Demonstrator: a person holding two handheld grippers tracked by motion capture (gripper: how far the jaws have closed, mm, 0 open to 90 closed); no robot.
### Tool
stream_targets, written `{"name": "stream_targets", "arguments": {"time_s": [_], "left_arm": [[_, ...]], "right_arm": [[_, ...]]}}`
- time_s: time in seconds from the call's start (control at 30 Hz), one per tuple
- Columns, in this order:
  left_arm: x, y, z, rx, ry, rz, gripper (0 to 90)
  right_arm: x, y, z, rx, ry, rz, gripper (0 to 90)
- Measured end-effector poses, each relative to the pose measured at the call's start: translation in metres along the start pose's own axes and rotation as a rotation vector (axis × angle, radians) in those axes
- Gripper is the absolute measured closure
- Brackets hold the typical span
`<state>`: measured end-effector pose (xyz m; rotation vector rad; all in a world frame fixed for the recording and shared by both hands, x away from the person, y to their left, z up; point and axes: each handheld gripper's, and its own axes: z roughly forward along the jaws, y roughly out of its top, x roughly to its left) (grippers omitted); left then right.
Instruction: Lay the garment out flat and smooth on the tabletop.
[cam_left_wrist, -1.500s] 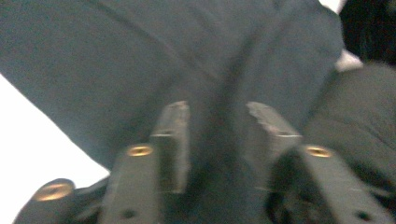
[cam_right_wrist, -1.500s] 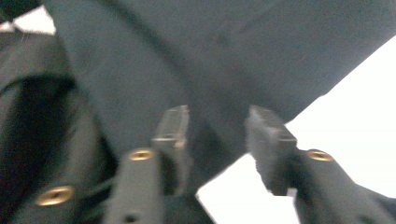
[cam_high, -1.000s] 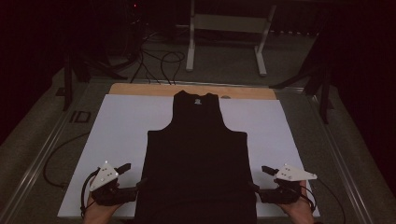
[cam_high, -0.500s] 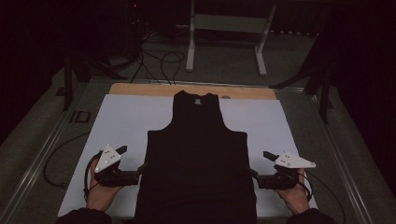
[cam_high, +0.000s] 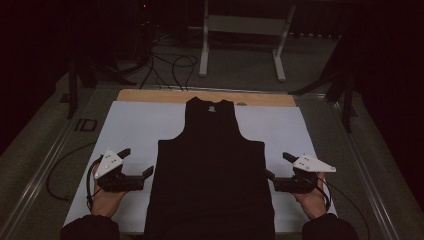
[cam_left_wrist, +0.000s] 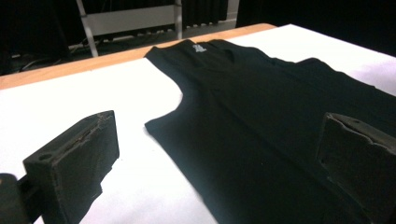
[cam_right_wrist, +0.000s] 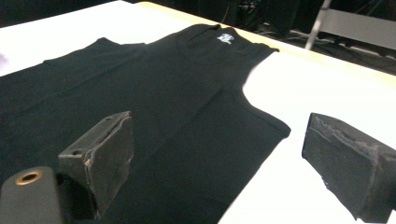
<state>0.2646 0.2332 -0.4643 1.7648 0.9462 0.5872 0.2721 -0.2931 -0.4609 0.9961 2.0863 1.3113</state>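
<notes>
vest (cam_high: 210, 170): flat on table (cam_high: 135, 120) | left gripper (cam_high: 136, 162): just opened, empty | right gripper (cam_high: 277, 166): just opened, empty

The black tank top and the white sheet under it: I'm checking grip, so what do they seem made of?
Black tank top: soft matte knit, probably cotton, lying limp and flat. White sheet: smooth matte, paper or plastic, hard to tell.

Tank top (cam_high: 210, 175) flat on sheet (cam_high: 135, 125)
</notes>
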Motion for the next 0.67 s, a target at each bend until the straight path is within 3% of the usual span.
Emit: {"name": "stream_targets", "arguments": {"time_s": [0.33, 0.67], "left_arm": [[0.007, -0.004, -0.005, -0.033, 0.015, 0.002, 0.0], [0.01, -0.009, -0.008, -0.039, 0.027, -0.005, 0.0]], "right_arm": [[-0.006, -0.007, -0.006, -0.051, -0.032, 0.042, 9.6], [-0.009, -0.024, -0.009, -0.02, -0.048, 0.059, 9.5]]}}
